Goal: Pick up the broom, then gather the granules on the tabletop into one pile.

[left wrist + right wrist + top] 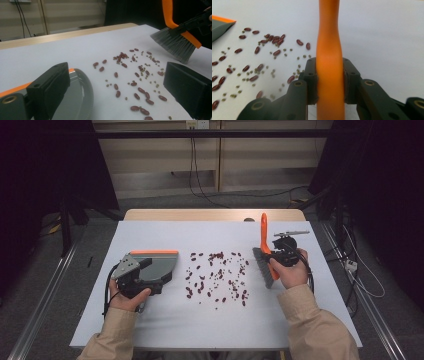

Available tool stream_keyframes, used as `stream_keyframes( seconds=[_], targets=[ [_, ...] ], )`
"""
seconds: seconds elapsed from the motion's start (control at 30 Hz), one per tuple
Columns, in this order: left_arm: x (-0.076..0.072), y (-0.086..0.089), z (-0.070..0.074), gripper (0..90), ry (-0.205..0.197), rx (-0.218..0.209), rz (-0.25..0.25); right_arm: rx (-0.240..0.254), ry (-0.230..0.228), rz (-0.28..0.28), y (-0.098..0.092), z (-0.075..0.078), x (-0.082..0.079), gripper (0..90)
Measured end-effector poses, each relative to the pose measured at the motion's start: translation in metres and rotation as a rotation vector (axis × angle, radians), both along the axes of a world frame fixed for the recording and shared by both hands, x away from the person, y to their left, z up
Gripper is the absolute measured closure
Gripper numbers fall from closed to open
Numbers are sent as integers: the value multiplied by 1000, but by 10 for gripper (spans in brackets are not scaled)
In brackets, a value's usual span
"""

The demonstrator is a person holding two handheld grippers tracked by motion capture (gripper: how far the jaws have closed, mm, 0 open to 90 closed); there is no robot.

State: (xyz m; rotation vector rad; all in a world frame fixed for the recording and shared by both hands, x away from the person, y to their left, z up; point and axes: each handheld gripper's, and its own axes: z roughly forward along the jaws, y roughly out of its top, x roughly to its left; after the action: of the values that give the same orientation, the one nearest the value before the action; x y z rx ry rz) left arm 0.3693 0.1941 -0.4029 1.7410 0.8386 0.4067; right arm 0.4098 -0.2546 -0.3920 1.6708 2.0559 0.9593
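White tabletop (165, 320), wood edge at far side. Centre: scattered red beans (217, 275) mixed with small green ones. Left: grey dustpan (159, 265), orange rim, lying beside the beans; left gripper (131, 277) at its handle, jaws wide apart. Right: right gripper (284, 254), jaws clamped on orange brush (265, 252) handle, bristles at the table beside the beans.

White table (165, 320); black cables (196, 170) on wall behind.
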Motion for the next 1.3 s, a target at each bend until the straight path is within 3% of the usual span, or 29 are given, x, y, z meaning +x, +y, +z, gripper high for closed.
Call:
stream_keyframes(
  seconds=[0.27,0.43,0.83,1.3],
  targets=[
    [1,9,-3,69,11,4,21,-58,-34,-13,8,-11,12,708],
    [2,11,-5,69,16,1,31,-64,-46,-13,12,-17,16,705],
    [0,16,-5,69,14,7,45,-54,-40,-32,9,-24,21,700],
    [-1,17,-6,69,12,15,46,-7,-50,23,7,-20,10,617]
  ],
)
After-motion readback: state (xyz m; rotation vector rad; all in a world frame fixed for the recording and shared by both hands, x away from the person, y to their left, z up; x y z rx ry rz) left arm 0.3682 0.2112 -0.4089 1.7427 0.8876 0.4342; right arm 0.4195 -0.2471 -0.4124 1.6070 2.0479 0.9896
